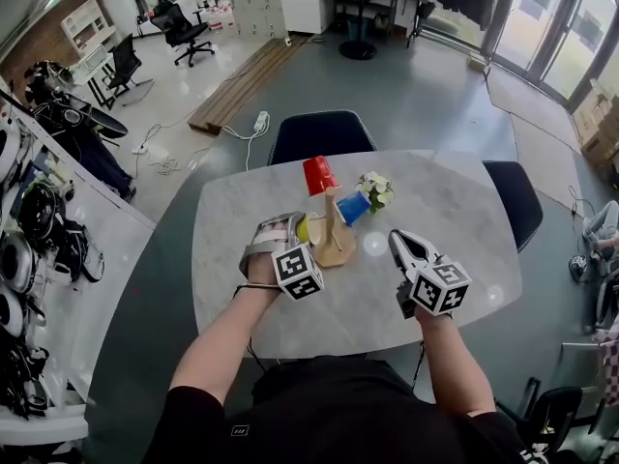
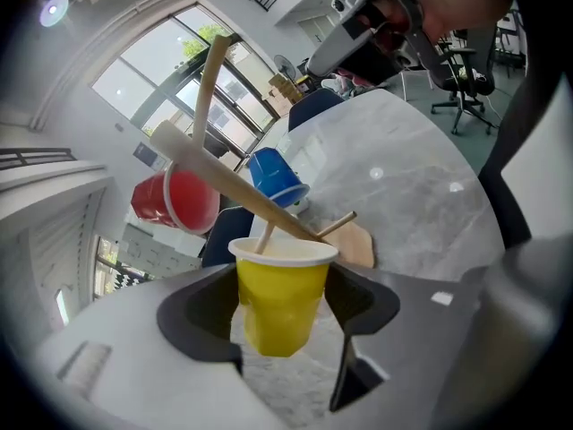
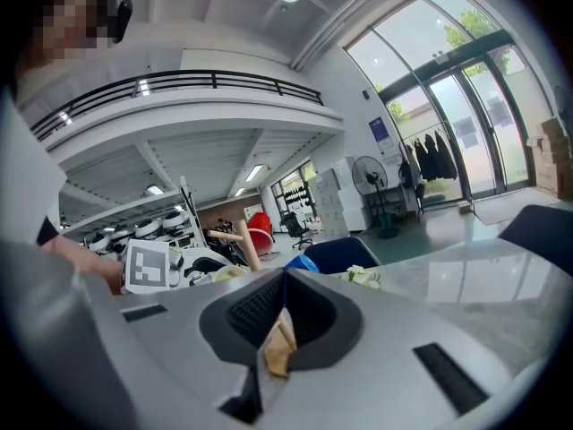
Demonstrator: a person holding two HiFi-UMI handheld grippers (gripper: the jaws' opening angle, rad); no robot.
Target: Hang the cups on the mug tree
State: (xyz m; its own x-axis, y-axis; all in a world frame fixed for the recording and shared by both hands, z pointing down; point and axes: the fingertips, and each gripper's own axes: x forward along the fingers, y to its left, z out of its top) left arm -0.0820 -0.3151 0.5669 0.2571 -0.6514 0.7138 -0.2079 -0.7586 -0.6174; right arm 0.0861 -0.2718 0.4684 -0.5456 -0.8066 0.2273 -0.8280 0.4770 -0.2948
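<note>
A wooden mug tree (image 1: 334, 228) stands mid-table with a red cup (image 1: 319, 174) on its top peg and a blue cup (image 1: 353, 207) on a right-hand peg. My left gripper (image 1: 288, 232) is at the tree's left side, shut on a yellow cup (image 1: 304, 228). In the left gripper view the yellow cup (image 2: 279, 294) sits mouth-up between both jaws, and a slanted peg (image 2: 242, 191) crosses its rim, with a thin peg tip dipping inside. My right gripper (image 1: 395, 237) hovers to the right of the tree; its jaws (image 3: 285, 280) are shut with no cup in them.
A small bunch of white flowers (image 1: 375, 189) lies behind the tree. The marble table (image 1: 464, 220) has dark chairs at its far side (image 1: 322, 133) and right side (image 1: 517, 196). A shelf of equipment (image 1: 39, 230) runs along the left.
</note>
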